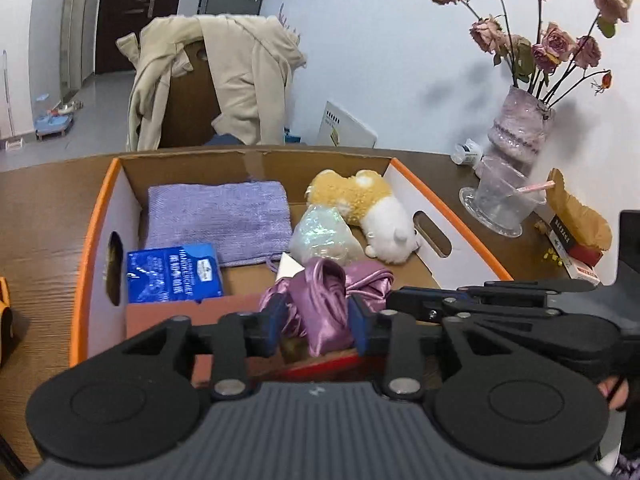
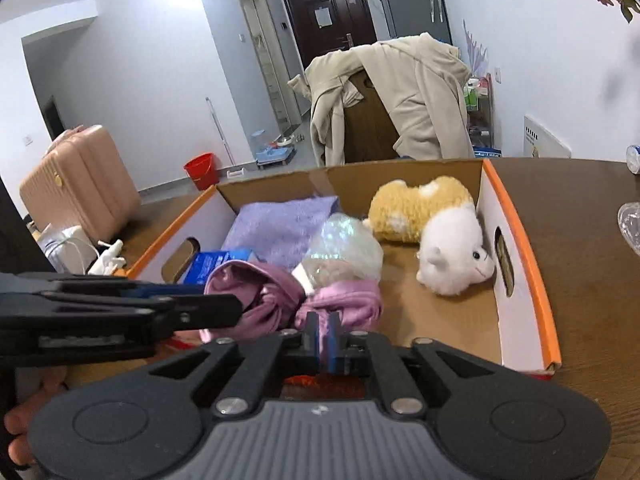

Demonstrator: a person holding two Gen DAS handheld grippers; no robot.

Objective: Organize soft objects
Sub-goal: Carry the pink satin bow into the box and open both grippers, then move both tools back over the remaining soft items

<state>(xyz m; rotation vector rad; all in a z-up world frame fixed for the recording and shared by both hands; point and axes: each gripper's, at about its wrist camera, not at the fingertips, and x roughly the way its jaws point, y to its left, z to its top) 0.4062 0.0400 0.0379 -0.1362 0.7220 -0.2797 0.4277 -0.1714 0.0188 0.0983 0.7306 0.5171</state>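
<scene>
A dark wood-grain tabletop (image 1: 44, 216) carries an open cardboard box (image 1: 448, 216) with orange rims and oval handle cut-outs in its white side walls. Near the front edge of the box, the left gripper (image 1: 318, 320) has its blue-padded fingers closed partway on a bunched pink satin cloth (image 1: 324, 300), which fills the gap between them. The right gripper (image 2: 325, 334) comes in beside it with its pads pressed almost together, pinching the near edge of the same cloth (image 2: 340, 304). Deeper in the box, a folded lavender towel (image 1: 218, 220) lies toward the far left corner, a blue packet (image 1: 174, 274) rests in front of it, an iridescent pouch (image 1: 320, 238) sits mid-box, and a yellow-and-white plush toy (image 1: 372, 210) lies against the right wall. At the tabletop's right edge stand a purple vase of dried roses (image 1: 520, 128) and a clear cup (image 1: 502, 200). Beyond the far edge, a beige coat (image 2: 404, 96) is draped over a chair, with a dark door (image 2: 330, 12), a pink suitcase (image 2: 76, 180) and a red bucket (image 2: 201, 170) on the grey floor behind.
</scene>
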